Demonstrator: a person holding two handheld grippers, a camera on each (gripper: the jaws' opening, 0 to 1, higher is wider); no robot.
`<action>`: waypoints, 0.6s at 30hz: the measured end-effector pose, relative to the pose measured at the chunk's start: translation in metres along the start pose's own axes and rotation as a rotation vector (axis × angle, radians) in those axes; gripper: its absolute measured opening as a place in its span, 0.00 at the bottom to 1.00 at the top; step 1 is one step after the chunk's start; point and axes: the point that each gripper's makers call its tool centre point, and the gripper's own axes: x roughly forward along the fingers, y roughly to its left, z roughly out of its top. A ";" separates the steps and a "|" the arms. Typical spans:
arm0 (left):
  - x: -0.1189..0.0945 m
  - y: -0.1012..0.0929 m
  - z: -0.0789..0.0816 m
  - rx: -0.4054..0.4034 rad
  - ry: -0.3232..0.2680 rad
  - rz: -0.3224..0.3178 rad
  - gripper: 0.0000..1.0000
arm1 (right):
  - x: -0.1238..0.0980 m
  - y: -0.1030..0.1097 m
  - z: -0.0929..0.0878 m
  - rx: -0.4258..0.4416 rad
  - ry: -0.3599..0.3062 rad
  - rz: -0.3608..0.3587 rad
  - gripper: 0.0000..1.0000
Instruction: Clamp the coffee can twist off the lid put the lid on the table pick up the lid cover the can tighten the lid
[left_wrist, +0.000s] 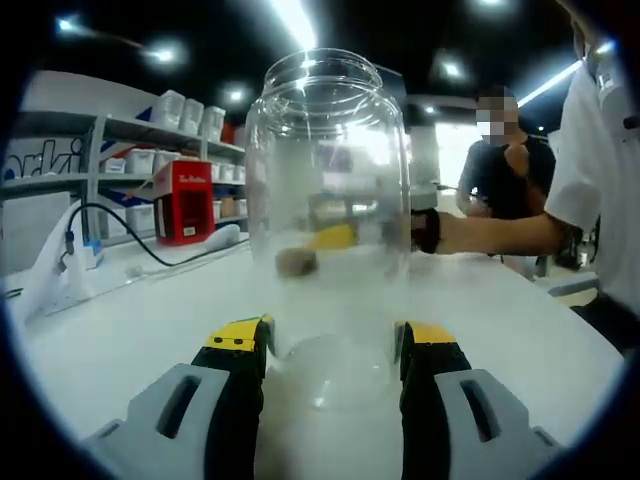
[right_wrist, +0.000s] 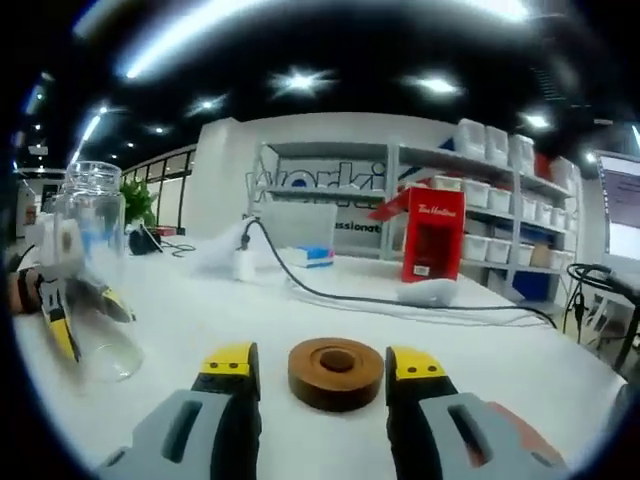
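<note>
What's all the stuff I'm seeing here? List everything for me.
Jar: one, clear, lidless, upright on the table between the left gripper's jaws.
Lid: one, brown, round, flat on the table between the right gripper's jaws.
Table: one, white.
Red box: one, red, on the table by the shelves.
Cable: one, black, running across the table.
Shelves: one grey unit holding white bins, behind the table.
People: one in black, one in white beside the table.
Left gripper: one, black with yellow tips, around the jar's base.
Right gripper: one, same colours, open around the lid.
</note>
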 end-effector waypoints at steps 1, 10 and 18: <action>0.000 0.000 0.000 0.000 0.000 0.000 0.45 | -0.001 0.001 -0.001 0.005 0.000 0.002 0.45; 0.000 0.000 0.000 0.000 0.000 0.001 0.45 | -0.006 0.003 -0.014 0.020 0.017 -0.009 0.44; 0.000 0.001 -0.001 0.000 0.000 0.000 0.45 | -0.006 0.005 -0.018 0.013 0.021 -0.014 0.46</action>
